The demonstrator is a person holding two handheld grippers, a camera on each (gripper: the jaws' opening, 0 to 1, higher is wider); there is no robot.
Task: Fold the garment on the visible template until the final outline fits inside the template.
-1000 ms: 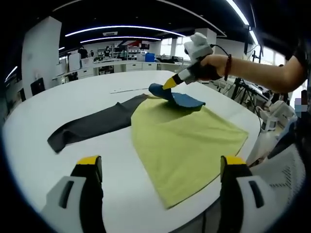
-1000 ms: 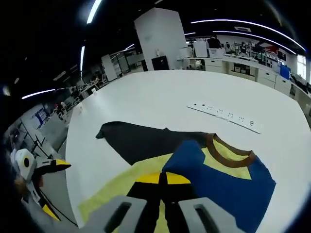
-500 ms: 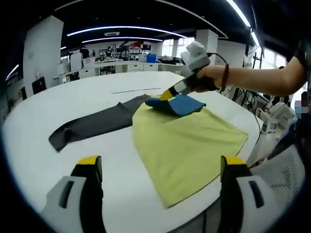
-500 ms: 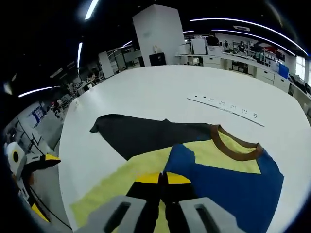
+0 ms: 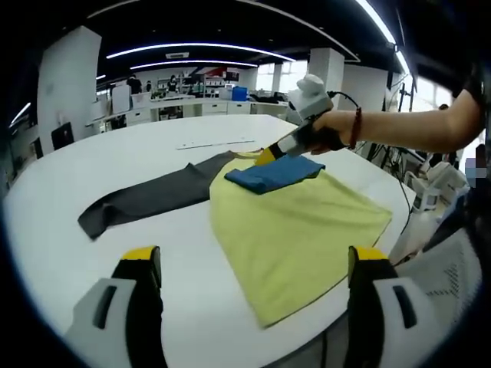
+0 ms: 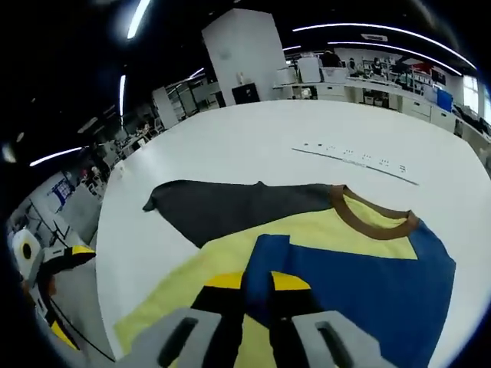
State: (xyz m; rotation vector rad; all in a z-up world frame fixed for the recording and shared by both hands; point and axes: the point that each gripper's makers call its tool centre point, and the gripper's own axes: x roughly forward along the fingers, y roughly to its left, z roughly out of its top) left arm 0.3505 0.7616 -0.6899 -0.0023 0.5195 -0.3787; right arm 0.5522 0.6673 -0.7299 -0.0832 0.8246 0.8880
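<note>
The garment (image 5: 295, 222), a yellow shirt with 1 blue sleeve (image 5: 272, 173) folded onto its chest and 1 dark sleeve (image 5: 149, 198) stretched out flat, lies on the round white table (image 5: 115, 153); it looks light, limp and easily dragged, so I judge a cuff or hem edge the place to pinch. The right gripper (image 5: 266, 156) has its jaws slightly parted around the blue sleeve's edge, while the left gripper (image 5: 253, 287) hangs wide apart over the near table rim. The right gripper view adds the brown collar (image 6: 372, 218) and a white strip (image 6: 357, 162) beyond it.
</note>
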